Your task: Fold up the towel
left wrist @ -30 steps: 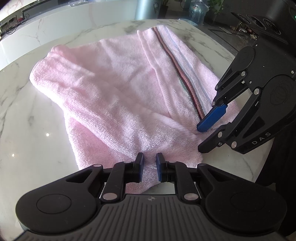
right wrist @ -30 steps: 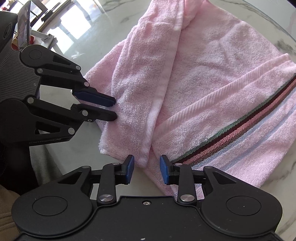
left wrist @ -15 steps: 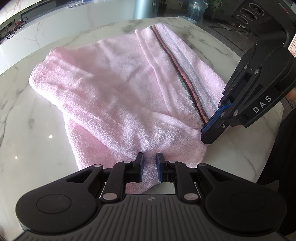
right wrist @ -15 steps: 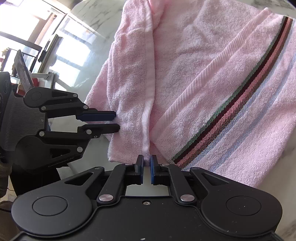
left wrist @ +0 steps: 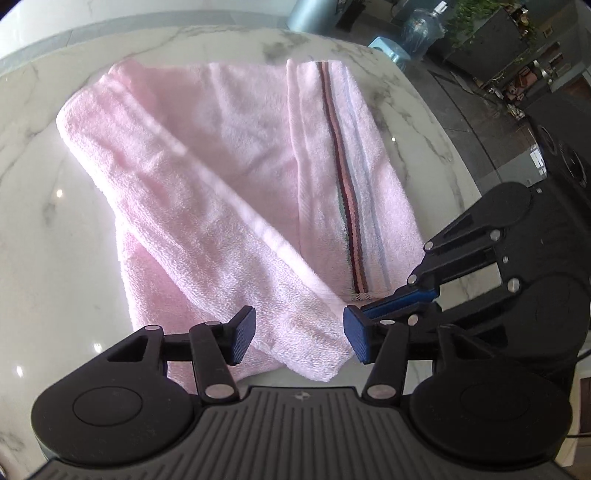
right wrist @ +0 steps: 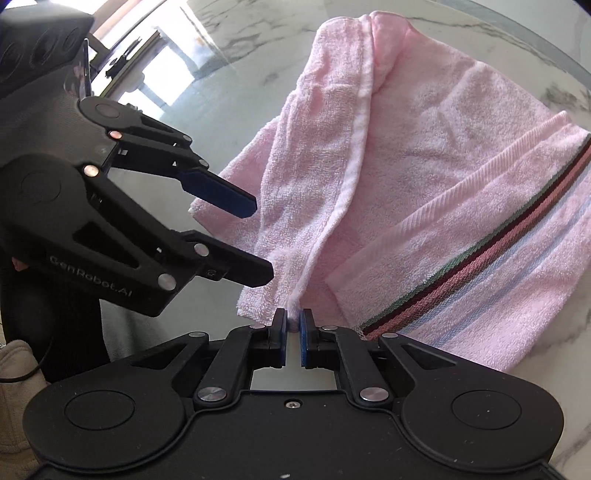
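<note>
A pink towel (left wrist: 236, 192) lies loosely folded on the white marble worktop (left wrist: 48, 229), its striped band (dark red, green and pale blue lines) running along the right-hand side in the left wrist view. One long fold crosses the towel on a slant and ends in a corner at the near edge.

The left gripper (left wrist: 299, 338) hangs over that near corner; its jaws have just been opening and now stand apart, with the corner lying between the blue pads (left wrist: 243, 339) but not pressed by them.

The right gripper (right wrist: 293, 334) has its jaws clenched on a thin hem edge of the towel, which is pinched between the two pads just beside the striped band.

Beyond the worktop's far edge stand a large clear water bottle (left wrist: 421, 33) and a planter (left wrist: 487, 33) with green leaves in it.
</note>
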### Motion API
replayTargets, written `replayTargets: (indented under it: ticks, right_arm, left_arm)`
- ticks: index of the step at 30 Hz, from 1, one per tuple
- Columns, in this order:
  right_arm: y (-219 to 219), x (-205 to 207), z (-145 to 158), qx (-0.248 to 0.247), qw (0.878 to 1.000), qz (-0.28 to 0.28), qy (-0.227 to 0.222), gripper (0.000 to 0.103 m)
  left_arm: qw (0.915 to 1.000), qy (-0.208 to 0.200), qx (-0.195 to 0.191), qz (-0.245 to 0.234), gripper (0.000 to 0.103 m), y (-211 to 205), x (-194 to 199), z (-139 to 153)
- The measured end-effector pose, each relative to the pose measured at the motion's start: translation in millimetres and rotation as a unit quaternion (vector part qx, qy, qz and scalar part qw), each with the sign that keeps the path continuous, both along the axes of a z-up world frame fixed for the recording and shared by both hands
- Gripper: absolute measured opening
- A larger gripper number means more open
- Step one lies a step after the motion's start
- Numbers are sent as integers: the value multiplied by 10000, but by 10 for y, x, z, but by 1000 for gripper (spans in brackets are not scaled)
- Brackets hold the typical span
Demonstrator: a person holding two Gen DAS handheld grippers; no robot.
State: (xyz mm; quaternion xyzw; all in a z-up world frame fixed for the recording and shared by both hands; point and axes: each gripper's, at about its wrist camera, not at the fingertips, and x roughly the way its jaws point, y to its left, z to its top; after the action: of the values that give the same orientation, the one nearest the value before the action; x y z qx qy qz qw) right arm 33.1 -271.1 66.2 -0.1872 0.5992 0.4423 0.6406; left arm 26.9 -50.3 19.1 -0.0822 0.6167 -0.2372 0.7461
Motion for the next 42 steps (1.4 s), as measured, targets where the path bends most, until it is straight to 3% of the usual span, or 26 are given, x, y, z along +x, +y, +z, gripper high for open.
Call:
replayTargets:
  ticks: [4, 9, 11, 13, 16, 22, 29, 36, 42]
  right_arm:
    - [41, -86, 70, 68, 9999, 146, -59, 5]
    - [93, -140, 119, 96, 9995, 262, -125, 5]
    - [115, -153, 124, 115, 9994, 289, -115, 5]
    - [124, -162, 132, 125, 9993, 320, -112, 5]
    - [123, -169, 131, 107, 9993, 340, -103, 5]
    - [54, -97, 131, -230, 9990, 362, -108, 11]
    - [-25, 256, 40, -804, 9943, -605, -344, 12]
    - [-38, 528, -186, -990, 9752, -1979, -85, 18]
    - [122, 567, -279, -1127, 9624, -2466, -169, 23]
  left_arm:
    - [9996, 127, 238, 15, 43, -96, 113, 25]
    - [9990, 335, 273, 100, 42, -188, 190, -27]
    - [9989, 380, 248, 100, 37, -222, 201, -70]
    - [9988, 415, 257, 94, 20, -264, 202, -123]
    - [9985, 390, 377, 30, 3, -319, 199, -173]
    - [9982, 274, 526, 35, 2, -291, 205, -173]
    - [9969, 24, 777, -95, 2, -328, 150, -89]
    - [9930, -81, 1174, 20, 2, -263, 130, -183]
    - [9914, -113, 1294, 162, 2, -164, 123, -230]
